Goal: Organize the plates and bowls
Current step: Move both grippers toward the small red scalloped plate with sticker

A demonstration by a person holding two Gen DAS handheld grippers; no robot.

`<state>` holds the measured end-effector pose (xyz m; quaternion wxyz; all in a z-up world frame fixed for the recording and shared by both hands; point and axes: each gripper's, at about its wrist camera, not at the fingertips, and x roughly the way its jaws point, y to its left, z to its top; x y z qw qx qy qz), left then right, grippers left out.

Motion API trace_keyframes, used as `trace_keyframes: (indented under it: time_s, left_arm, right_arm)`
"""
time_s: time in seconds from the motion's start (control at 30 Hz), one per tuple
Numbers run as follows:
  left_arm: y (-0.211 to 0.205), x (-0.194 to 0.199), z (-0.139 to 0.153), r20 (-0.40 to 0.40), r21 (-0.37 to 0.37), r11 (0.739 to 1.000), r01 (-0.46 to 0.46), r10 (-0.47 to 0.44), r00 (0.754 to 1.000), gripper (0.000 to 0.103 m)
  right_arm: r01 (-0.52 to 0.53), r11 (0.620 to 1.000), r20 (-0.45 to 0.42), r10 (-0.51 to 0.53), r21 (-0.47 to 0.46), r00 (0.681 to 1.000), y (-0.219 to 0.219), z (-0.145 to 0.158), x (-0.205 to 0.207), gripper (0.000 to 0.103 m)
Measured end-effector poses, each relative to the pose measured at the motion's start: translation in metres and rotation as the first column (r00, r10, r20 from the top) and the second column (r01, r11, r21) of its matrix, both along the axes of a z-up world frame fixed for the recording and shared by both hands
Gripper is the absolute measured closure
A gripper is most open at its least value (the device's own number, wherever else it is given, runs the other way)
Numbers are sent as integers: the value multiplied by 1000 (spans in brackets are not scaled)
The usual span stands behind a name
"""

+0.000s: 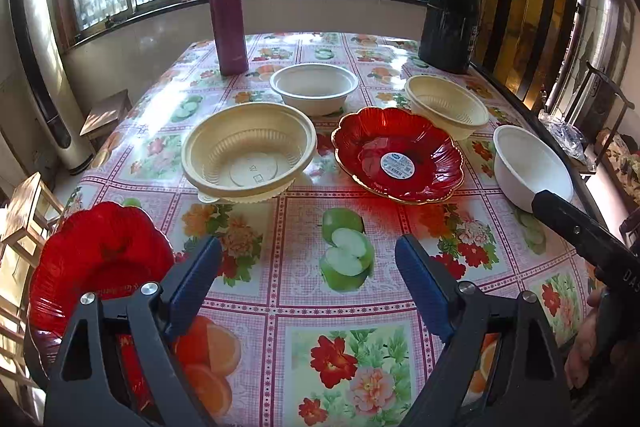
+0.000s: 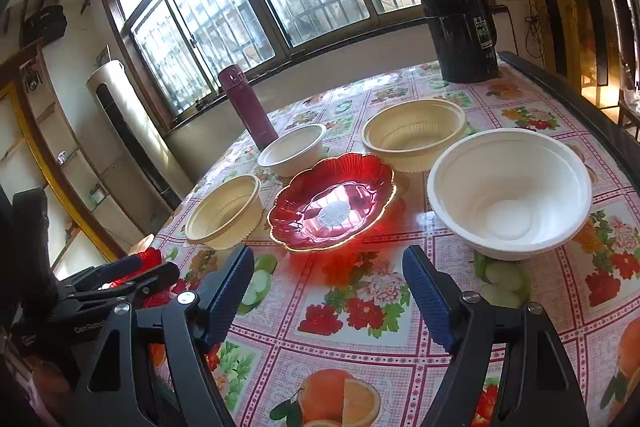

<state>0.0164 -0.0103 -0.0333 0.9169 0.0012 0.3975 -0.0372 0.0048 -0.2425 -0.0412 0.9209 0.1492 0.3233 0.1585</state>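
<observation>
Both claws are hanging open and empty over the bench [image 1: 280,307]. My right claw [image 2: 328,287] is facing the red plate [image 2: 334,203] dead ahead, with the white bowl [image 2: 510,193] just to its right. My left claw [image 1: 308,271] is sitting beside a second red plate [image 1: 100,259] at its left, nearer than the cream bowl [image 1: 248,157] ahead.
</observation>
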Motion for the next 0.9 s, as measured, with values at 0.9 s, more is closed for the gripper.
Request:
trace_keyframes:
  time_s: [0.9]
  left_arm:
    - [-15,66,-25,-153,-53,998,-46,38,987,14]
  right_arm:
    - [63,979,-135,-37,192,990,-1,-33,86,19]
